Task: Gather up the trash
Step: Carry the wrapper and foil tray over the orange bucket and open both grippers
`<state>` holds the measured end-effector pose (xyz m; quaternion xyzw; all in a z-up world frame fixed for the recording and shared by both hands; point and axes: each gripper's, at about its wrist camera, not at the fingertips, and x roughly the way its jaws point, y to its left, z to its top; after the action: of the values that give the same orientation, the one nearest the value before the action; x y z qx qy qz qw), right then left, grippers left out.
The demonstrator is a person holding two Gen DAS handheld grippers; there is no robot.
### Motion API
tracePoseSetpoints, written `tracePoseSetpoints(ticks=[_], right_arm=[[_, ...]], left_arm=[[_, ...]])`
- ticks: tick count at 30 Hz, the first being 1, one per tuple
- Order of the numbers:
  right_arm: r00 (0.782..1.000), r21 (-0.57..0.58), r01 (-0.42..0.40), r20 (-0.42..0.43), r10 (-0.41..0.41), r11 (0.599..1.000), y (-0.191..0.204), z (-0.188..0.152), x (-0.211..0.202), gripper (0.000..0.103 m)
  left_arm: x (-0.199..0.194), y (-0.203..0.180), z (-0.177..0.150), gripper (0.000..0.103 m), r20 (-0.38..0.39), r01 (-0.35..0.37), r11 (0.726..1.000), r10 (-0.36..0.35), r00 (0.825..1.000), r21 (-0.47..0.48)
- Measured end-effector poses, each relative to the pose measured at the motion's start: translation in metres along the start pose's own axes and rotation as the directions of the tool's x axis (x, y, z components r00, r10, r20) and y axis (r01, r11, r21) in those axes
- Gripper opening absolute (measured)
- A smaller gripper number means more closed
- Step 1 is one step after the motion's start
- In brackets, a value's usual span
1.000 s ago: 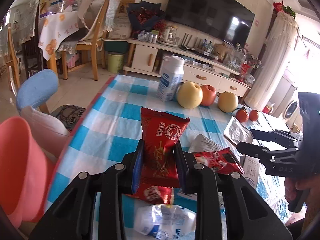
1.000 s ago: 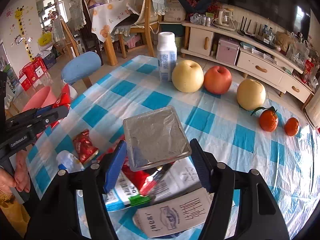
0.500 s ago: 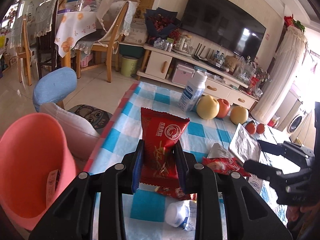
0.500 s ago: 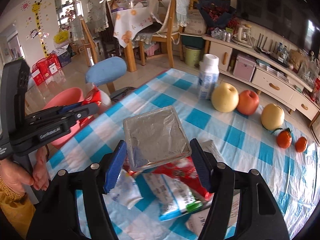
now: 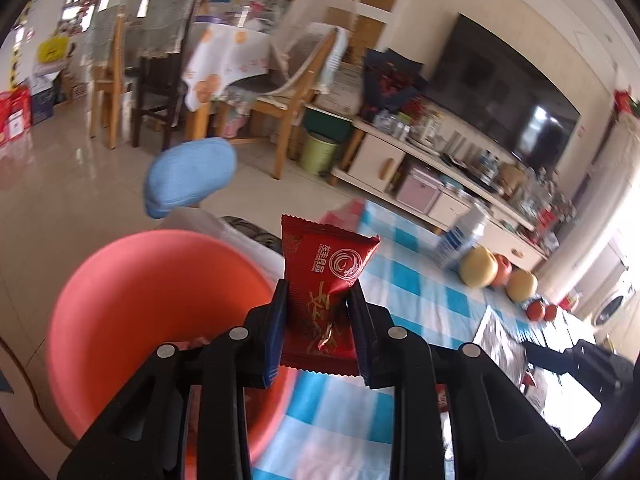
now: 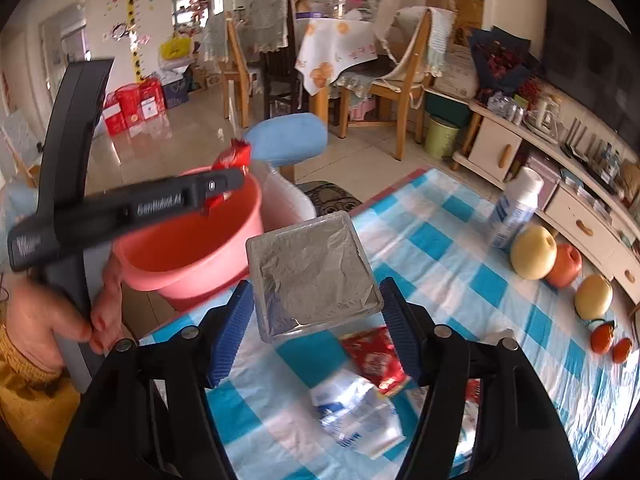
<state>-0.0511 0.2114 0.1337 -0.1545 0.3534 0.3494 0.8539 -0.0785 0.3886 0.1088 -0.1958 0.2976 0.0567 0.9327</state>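
- Left wrist view: the left gripper (image 5: 318, 312) is clamped on an upright red snack wrapper (image 5: 322, 296), held over the near right rim of the pink bucket (image 5: 160, 300), which stands left of the checked counter (image 5: 400, 280). Far right, the right gripper (image 5: 560, 360) carries a foil tray (image 5: 502, 340).
- Right wrist view: the right gripper (image 6: 316, 328) is clamped on the foil tray (image 6: 312, 272) above the counter's (image 6: 440, 240) near left edge. More wrappers lie below: a red packet (image 6: 374, 360) and a white-blue bag (image 6: 360, 412). To the left, the left gripper (image 6: 224, 184) holds the red snack wrapper (image 6: 232, 160) over the pink bucket (image 6: 192, 252).
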Motion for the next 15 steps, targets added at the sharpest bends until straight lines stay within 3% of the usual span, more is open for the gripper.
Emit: tracePoseSetpoints(ticks=[8, 15], right_arm=[[0.998, -0.021, -0.066, 0.006, 0.066, 0.998, 0.053, 0.025, 0.035, 0.066], [0.998, -0.112, -0.056, -0.026, 0.054, 0.992, 0.091, 0.051, 0.072, 0.067]], left_arm=[[-0.007, 0.071, 0.012, 0.031, 0.015, -0.064, 0.982, 0.067, 0.998, -0.175], [-0.006, 0.104, 0.014, 0.031, 0.013, -0.091, 0.963, 0.097, 0.995, -0.254]])
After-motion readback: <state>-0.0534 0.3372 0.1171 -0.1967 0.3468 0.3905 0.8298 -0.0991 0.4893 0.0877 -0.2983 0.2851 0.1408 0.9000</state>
